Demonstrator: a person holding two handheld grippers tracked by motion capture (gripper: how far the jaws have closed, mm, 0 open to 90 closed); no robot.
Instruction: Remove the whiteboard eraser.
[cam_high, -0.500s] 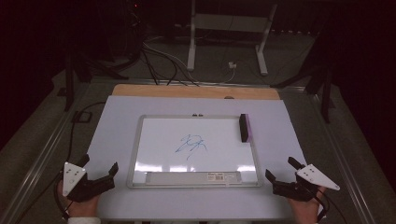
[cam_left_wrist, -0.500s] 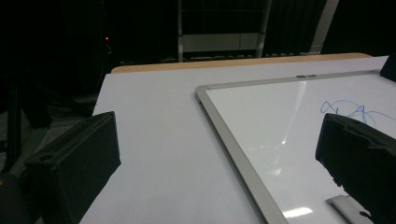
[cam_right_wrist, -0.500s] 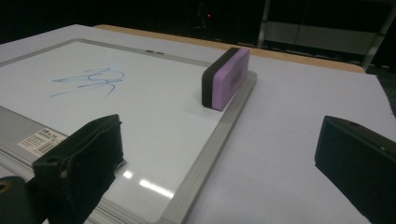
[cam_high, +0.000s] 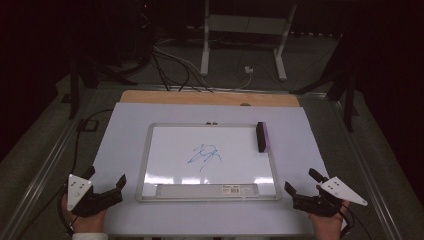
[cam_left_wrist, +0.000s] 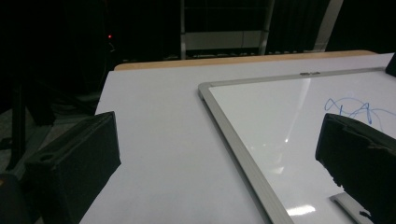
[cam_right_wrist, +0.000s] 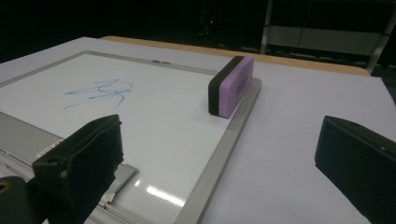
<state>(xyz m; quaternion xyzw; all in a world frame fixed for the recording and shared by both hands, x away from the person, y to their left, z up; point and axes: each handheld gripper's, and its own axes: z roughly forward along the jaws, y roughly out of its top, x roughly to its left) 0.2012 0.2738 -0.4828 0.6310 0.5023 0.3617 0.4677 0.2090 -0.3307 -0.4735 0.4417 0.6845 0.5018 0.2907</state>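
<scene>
Dark room, white desk (cam_high: 125, 130); mid-desk whiteboard (cam_high: 210, 160) bearing blue scribble (cam_high: 204, 155), purple eraser (cam_high: 262, 136); left gripper (cam_high: 106, 181), right gripper (cam_high: 301, 182) near front corners, jaws open, empty.

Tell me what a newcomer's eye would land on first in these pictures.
The bright whiteboard lies in the middle of the pale table cover, with a blue scribble at its centre. A purple eraser with a black pad stands on edge at the board's far right corner. The left gripper and right gripper rest at the near corners, jaws open and empty.
</scene>
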